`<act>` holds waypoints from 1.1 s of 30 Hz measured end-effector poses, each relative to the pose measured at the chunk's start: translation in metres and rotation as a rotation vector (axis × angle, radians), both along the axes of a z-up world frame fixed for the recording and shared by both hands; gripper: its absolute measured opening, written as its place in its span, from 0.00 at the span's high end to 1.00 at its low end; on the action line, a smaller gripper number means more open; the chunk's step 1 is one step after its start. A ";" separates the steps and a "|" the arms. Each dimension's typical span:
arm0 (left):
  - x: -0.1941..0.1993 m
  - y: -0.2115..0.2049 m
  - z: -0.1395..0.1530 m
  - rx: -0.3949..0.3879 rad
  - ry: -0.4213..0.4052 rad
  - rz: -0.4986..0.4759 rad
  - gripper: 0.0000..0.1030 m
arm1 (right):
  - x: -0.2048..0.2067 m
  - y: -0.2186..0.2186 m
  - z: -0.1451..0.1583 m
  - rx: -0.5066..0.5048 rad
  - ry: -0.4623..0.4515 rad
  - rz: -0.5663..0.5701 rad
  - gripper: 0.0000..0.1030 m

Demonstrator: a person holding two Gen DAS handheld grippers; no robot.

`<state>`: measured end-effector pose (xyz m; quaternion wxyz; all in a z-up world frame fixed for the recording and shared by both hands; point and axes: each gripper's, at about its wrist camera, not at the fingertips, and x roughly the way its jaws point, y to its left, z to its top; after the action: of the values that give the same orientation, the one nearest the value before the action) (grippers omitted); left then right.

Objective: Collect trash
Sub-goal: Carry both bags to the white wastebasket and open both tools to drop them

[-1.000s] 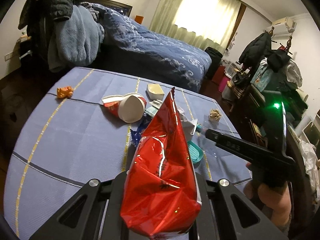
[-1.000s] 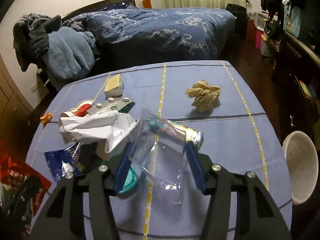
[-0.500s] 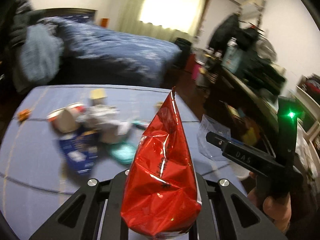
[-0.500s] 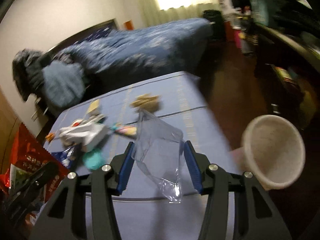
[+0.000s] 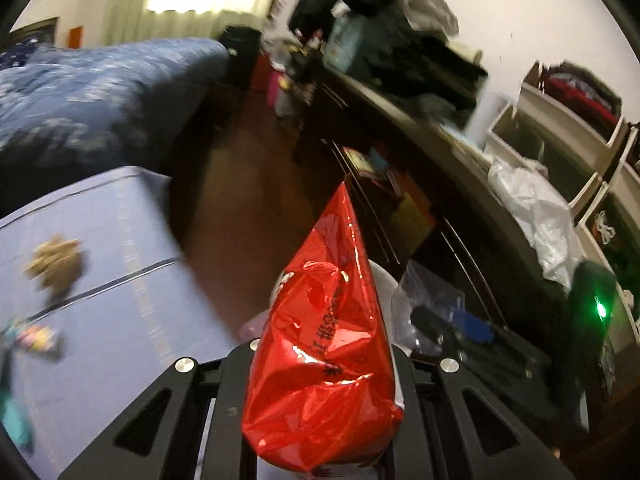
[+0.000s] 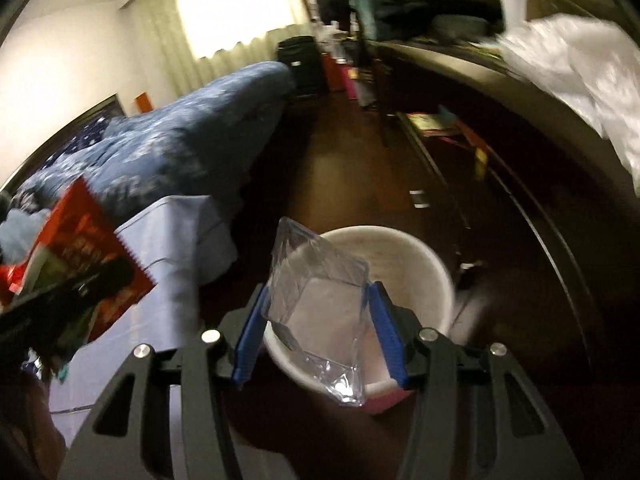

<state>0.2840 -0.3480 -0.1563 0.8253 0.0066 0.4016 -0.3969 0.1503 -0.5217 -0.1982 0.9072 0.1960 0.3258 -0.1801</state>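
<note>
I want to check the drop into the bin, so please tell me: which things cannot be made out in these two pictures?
- Left wrist view: the white bin is mostly hidden behind the red snack bag.
- Left wrist view: the trash on the blue table is motion-blurred; the crumpled brown wad has no detail.
- Right wrist view: the bin's inside is screened by the clear plastic bag; its contents are unreadable.
- Right wrist view: the left gripper is dark, blurred.

Your left wrist view looks forward, close over the table corner [image 5: 132,216] toward the far-right shelving. Your right wrist view looks steeply down, near above the waste bin [image 6: 404,252] on the floor. Both share the bed [image 5: 100,80] far left.
</note>
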 end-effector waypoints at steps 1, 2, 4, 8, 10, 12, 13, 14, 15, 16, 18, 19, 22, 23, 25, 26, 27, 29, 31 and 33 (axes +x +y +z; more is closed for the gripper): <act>0.007 -0.018 -0.006 0.009 0.023 -0.026 0.86 | -0.001 -0.009 -0.004 0.004 0.006 -0.015 0.49; 0.012 -0.031 -0.014 0.025 0.047 -0.036 0.86 | 0.001 -0.018 -0.011 0.011 0.015 -0.029 0.49; 0.022 -0.060 -0.035 0.060 0.110 -0.063 0.86 | 0.004 -0.034 -0.021 0.027 0.023 -0.041 0.49; 0.035 -0.096 -0.065 0.116 0.185 -0.081 0.86 | 0.015 -0.059 -0.049 0.074 0.064 -0.046 0.49; 0.041 -0.105 -0.076 0.121 0.228 -0.080 0.86 | 0.017 -0.067 -0.061 0.102 0.071 -0.042 0.49; 0.046 -0.113 -0.085 0.108 0.271 -0.089 0.84 | 0.015 -0.075 -0.069 0.118 0.072 -0.042 0.49; 0.047 -0.117 -0.089 0.103 0.287 -0.095 0.84 | 0.015 -0.078 -0.072 0.124 0.067 -0.041 0.49; 0.047 -0.119 -0.091 0.099 0.297 -0.099 0.83 | 0.015 -0.080 -0.074 0.127 0.063 -0.039 0.49; 0.049 -0.121 -0.093 0.099 0.307 -0.102 0.80 | 0.015 -0.080 -0.075 0.129 0.061 -0.038 0.49; 0.050 -0.124 -0.096 0.103 0.312 -0.094 0.79 | 0.015 -0.081 -0.076 0.132 0.055 -0.034 0.49; 0.052 -0.120 -0.099 0.105 0.319 -0.087 0.71 | 0.018 -0.082 -0.078 0.140 0.045 -0.016 0.48; 0.053 -0.121 -0.101 0.098 0.323 -0.081 0.68 | 0.019 -0.082 -0.078 0.141 0.044 -0.010 0.41; 0.056 -0.119 -0.101 0.081 0.324 -0.066 0.41 | 0.024 -0.078 -0.077 0.113 0.042 0.011 0.33; 0.056 -0.118 -0.099 0.073 0.316 -0.060 0.28 | 0.024 -0.077 -0.076 0.096 0.043 0.010 0.31; 0.056 -0.115 -0.095 0.059 0.286 -0.045 0.21 | 0.024 -0.075 -0.073 0.056 0.045 -0.001 0.30; 0.056 -0.110 -0.092 0.058 0.280 -0.046 0.19 | 0.023 -0.074 -0.072 0.049 0.045 -0.001 0.30; 0.056 -0.110 -0.091 0.057 0.274 -0.048 0.18 | 0.023 -0.074 -0.072 0.049 0.046 -0.001 0.30; 0.057 -0.107 -0.087 0.053 0.267 -0.041 0.17 | 0.023 -0.075 -0.072 0.059 0.048 -0.001 0.29; 0.057 -0.103 -0.085 0.043 0.269 -0.029 0.16 | 0.024 -0.076 -0.073 0.054 0.054 0.000 0.29; 0.059 -0.099 -0.083 0.034 0.276 -0.016 0.16 | 0.027 -0.074 -0.074 0.033 0.071 0.004 0.28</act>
<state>0.3428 -0.4472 -0.2396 0.7587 -0.0309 0.5180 -0.3939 0.1775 -0.5957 -0.2721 0.8920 0.2038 0.3612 -0.1797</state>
